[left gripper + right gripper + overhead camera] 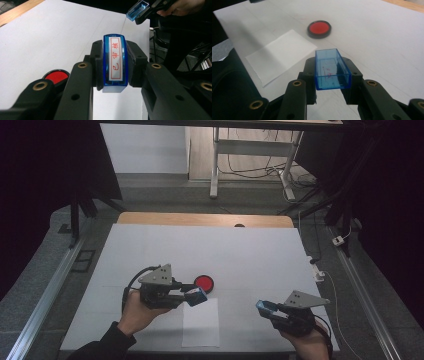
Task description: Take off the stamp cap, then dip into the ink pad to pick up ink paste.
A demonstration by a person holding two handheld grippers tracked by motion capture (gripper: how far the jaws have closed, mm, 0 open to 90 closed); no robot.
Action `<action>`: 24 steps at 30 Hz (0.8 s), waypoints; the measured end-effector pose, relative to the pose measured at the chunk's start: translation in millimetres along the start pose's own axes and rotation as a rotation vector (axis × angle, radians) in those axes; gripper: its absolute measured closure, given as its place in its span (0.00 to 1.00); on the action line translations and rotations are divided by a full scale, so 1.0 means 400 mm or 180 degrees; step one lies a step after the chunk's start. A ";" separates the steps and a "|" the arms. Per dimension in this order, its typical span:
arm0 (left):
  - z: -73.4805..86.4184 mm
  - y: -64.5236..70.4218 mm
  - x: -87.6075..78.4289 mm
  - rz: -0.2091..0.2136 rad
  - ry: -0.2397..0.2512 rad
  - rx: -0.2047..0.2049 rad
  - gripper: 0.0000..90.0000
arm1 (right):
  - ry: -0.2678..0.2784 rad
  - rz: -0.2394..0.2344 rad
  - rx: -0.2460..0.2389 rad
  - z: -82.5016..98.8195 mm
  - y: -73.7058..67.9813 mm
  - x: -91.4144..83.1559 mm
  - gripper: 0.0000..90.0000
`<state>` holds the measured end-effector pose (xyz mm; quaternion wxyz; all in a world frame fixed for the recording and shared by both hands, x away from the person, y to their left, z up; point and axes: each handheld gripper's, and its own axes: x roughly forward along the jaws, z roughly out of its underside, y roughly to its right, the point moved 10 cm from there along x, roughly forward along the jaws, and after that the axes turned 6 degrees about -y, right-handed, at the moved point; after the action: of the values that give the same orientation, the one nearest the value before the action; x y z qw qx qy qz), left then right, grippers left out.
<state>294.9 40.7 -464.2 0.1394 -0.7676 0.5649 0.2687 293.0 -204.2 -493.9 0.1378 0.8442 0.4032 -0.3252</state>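
Left claw (115,67) clamped on blue stamp (115,62), above paper sheet (201,322); right claw (332,72) grips its blue cap (332,70)

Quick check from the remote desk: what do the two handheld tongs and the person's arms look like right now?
Both tongs, left tongs and right tongs, are black, each topped by a grey three-cornered plate with small dark holes. Their two black jaws carry brass-coloured pivot rivets, clear in the gripper views. A black cable loops from the left tongs. The left arm wears a dark sleeve; a dark band sits at the right wrist.
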 end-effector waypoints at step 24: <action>0.001 -0.013 -0.004 -0.0065 -0.0033 -0.0043 0.78 | -0.0215 0.0079 0.0303 0.101 0.046 -0.027 0.76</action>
<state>299.4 43.8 -463.9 0.1398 -0.7729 0.5545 0.2750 284.4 -242.1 -517.7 0.1150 0.8433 0.3719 -0.3705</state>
